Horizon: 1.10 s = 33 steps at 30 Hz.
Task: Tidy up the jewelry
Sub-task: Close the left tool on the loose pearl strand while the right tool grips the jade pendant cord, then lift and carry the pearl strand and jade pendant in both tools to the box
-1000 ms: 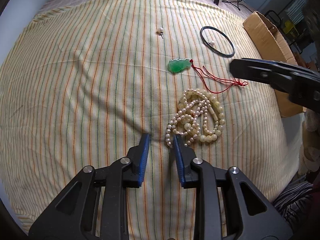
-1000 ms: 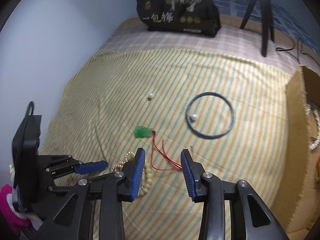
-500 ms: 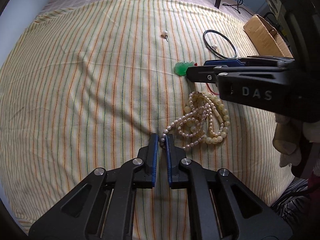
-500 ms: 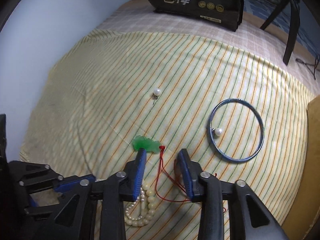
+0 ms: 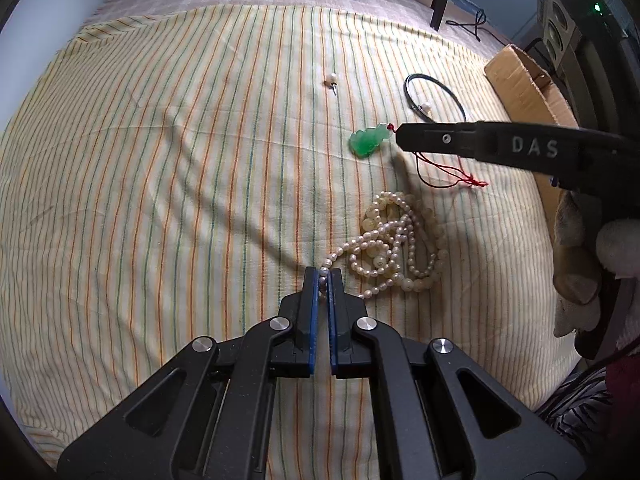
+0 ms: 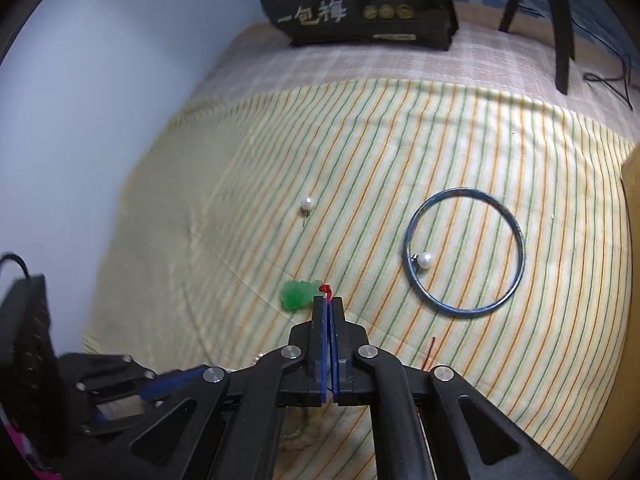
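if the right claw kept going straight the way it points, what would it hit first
Probably the green pendant. The right claw is shut on the red cord right at the pendant's end, so that stone lies just ahead, slightly left of its line. Beyond it is only striped cloth, though depth is hard to judge.

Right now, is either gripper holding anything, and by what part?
Left gripper pinches the pearl strand at its end bead. Right gripper clamps the red cord right beside the green pendant.

place: home bedroom | cues: striped sheet (image 5: 160, 200) over checked mattress (image 6: 400, 64), cardboard box (image 5: 524, 84)
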{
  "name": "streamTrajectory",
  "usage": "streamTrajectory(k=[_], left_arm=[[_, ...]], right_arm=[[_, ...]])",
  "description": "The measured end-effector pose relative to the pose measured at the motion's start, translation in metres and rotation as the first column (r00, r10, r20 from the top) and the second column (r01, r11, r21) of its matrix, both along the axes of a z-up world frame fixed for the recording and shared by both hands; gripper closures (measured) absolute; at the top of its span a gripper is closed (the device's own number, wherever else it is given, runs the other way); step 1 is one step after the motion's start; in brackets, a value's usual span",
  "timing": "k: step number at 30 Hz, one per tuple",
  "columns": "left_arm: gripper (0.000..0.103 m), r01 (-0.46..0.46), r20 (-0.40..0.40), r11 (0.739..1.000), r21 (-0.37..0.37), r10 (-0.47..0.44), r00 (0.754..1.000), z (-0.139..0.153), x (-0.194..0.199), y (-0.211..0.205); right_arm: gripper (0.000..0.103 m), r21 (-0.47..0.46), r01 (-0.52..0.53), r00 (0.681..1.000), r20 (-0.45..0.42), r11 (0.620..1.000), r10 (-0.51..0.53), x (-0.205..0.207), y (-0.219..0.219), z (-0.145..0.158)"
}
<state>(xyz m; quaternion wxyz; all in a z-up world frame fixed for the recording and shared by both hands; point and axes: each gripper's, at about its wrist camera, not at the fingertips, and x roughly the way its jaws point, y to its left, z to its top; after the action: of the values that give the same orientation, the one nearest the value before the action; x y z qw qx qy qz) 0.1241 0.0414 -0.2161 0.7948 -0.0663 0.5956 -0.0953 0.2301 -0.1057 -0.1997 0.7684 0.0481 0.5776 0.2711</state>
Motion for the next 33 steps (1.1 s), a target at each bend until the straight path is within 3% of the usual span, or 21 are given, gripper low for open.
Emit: streamTrajectory(k=[16,33], left_arm=[[0.101,-0.045,0.089,0.991,-0.128,0.057,0.994,0.055,-0.004,0.008],[0.101,-0.021,0.225,0.971,-0.240,0.077,0.971,0.120,-0.005,-0.002]], right_arm=[[0.103,0.064,0.040,0.995,0.089,0.997,-0.045,-0.017,-0.023,0.047],[0.103,0.075,0.062,0.980,0.185,0.995,-0.075,-0.043,-0.051,0.091]])
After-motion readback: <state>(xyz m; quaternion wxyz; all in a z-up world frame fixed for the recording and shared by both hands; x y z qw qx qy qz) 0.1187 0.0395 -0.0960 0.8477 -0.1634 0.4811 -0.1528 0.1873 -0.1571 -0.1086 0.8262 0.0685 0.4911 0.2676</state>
